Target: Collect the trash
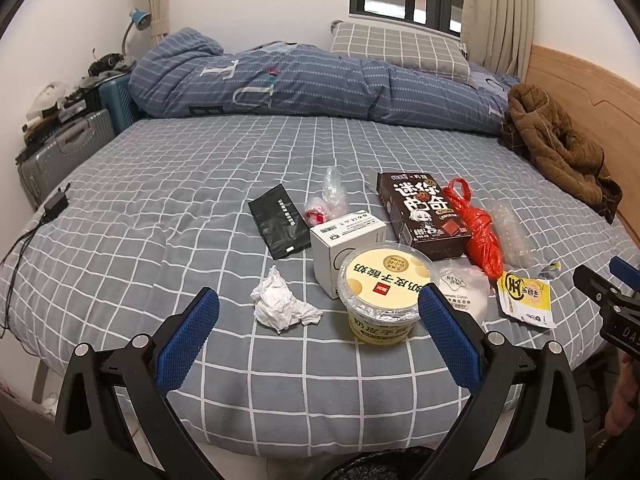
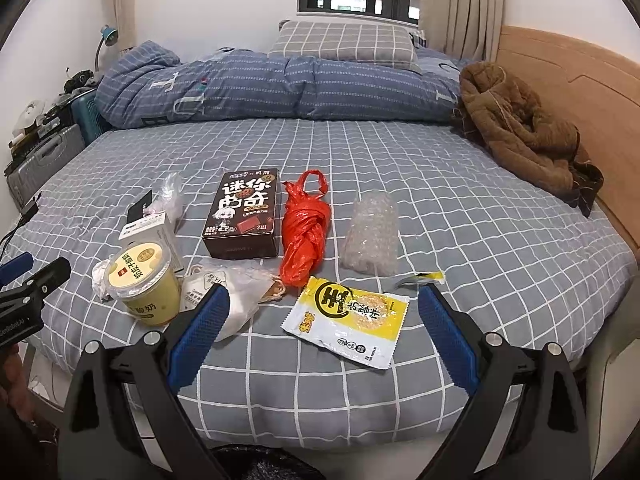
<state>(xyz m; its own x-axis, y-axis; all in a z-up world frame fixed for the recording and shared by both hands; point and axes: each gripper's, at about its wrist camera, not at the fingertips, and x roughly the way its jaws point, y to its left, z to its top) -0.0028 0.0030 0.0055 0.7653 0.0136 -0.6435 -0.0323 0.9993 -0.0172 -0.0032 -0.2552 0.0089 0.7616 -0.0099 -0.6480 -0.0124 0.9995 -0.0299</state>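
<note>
I am holding my left claw (image 1: 318, 332) and right claw (image 2: 322, 330) wide apart and empty, framing the tissue (image 1: 282, 304) and yellow wrapper (image 2: 348, 320) at lower centre for pickup.

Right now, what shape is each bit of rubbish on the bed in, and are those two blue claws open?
Left gripper: open, empty.
Right gripper: open, empty.
Yogurt cup: upright, lid on.
Tissue: crumpled.
Black wrapper: flat.
White box: closed.
Cookie box: lying flat, closed.
Red bag: knotted.
Bubble wrap: rolled.
Yellow packet: torn open, flat.
</note>
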